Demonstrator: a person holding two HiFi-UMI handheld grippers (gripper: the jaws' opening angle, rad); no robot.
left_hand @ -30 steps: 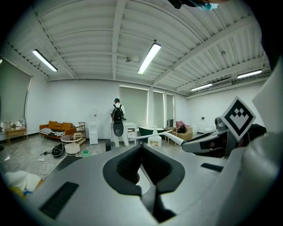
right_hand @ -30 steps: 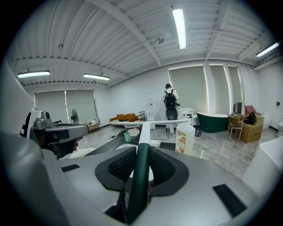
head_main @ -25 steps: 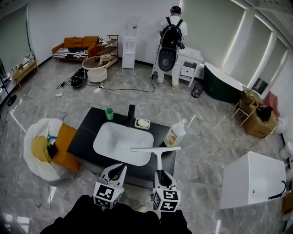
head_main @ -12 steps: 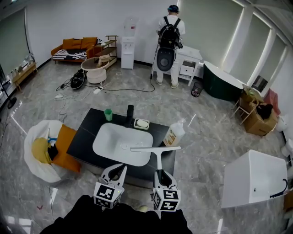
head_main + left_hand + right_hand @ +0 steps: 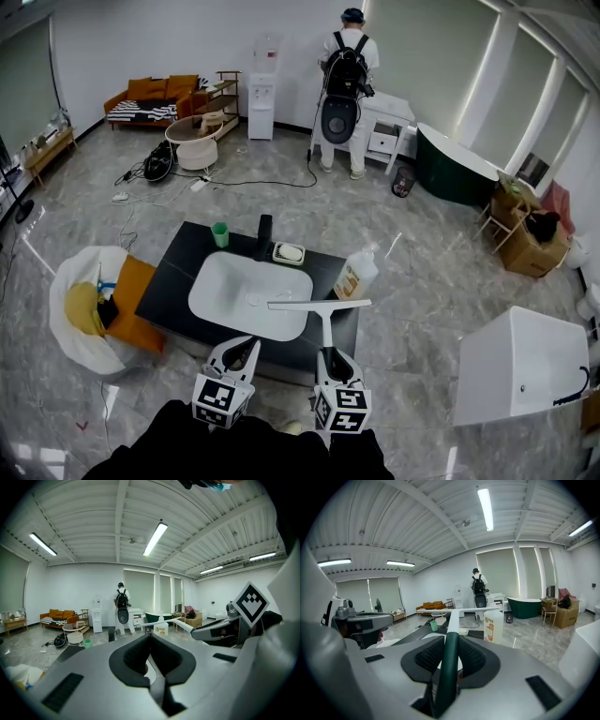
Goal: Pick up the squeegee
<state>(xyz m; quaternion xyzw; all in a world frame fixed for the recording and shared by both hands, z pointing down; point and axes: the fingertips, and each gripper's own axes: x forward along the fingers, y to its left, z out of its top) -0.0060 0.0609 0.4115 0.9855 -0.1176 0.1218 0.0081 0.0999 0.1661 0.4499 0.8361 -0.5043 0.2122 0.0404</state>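
Right gripper view: right tongs (image 5: pixel 449 641) pinching squeegee (image 5: pixel 452 620) by the handle — long axis straight ahead, blade crosswise at far end — left tongs (image 5: pixel 150 637) pressed together, empty, alongside.

The floor (image 5: pixel 441 281) is glossy grey stone-look tile that mirrors the lights. The tabletop (image 5: pixel 173 272) is matt black, and its basin (image 5: pixel 225 281) is smooth, glossy white. The squeegee (image 5: pixel 449 667) has a matt dark-green handle and a smooth white plastic head. The right gripper (image 5: pixel 451 641) and left gripper (image 5: pixel 150 639) have matt grey plastic shells, with black ribbed pads (image 5: pixel 427 657) lining the jaws.
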